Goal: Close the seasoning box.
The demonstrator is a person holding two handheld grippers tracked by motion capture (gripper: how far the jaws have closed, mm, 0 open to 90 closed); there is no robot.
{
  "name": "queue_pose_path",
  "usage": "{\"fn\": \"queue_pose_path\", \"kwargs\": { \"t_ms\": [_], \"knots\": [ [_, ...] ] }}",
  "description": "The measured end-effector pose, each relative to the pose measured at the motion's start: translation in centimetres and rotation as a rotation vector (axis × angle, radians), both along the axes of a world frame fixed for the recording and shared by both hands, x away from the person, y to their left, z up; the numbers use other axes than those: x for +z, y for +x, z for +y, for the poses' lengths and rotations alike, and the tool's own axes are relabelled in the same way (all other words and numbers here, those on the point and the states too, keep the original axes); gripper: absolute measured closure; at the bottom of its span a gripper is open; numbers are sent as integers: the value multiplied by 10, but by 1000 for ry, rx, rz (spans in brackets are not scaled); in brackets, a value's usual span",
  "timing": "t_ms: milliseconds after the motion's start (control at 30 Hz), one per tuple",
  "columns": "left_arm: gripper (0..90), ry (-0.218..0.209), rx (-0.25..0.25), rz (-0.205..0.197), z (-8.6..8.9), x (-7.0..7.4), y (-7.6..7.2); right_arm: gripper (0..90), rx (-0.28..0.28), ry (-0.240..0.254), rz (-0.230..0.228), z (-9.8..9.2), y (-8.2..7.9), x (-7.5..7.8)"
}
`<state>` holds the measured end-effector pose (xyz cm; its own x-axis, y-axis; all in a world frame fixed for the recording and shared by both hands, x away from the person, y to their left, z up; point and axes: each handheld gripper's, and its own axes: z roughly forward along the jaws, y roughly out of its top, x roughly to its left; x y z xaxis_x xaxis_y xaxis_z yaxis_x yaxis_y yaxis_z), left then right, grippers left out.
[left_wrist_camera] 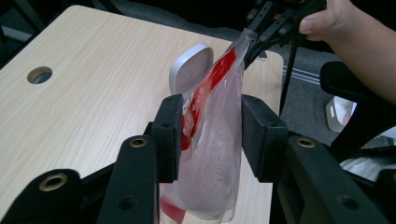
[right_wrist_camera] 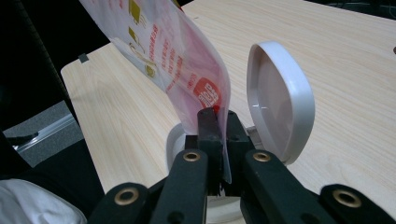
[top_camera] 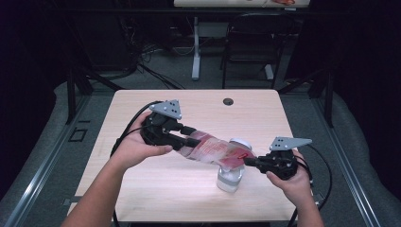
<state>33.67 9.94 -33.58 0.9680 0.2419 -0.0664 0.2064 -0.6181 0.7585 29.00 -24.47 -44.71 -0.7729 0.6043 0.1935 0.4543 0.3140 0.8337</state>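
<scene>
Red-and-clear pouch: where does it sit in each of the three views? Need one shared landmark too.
High view: pouch at centre, slanting between the left claw and the right claw, above the jar.
Left gripper view: pouch at centre between its open jaws, far corner pinched by the right claw.
Right gripper view: pouch runs from upper left down into the shut jaws.
Shared landmark: the jar's open white lid.

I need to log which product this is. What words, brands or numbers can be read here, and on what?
Pouch, red and yellow print seen from the right gripper view: too blurred and tilted to read.
Pouch, white characters on the red band seen from the left gripper view: too small and skewed to read.
Round red badge on the pouch: lettering unreadable.
Jar and its open white lid: no text seen.
Table: none.
</scene>
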Motion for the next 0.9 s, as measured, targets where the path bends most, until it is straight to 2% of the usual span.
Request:
{"fn": "queue_pose_path", "kwargs": {
  "t_ms": [200, 633, 900],
  "knots": [
    [558, -12, 10, -8, 2, -2, -1, 895, 0, -1, 3, -1, 0, 0],
    [527, -23, 15, 18, 4, -10, 2, 895, -5, 5, 7, -1, 1, -1],
    [476, -8, 6, 17, 4, -12, 2, 895, -11, 4, 9, -1, 1, -1]
  ]
}}
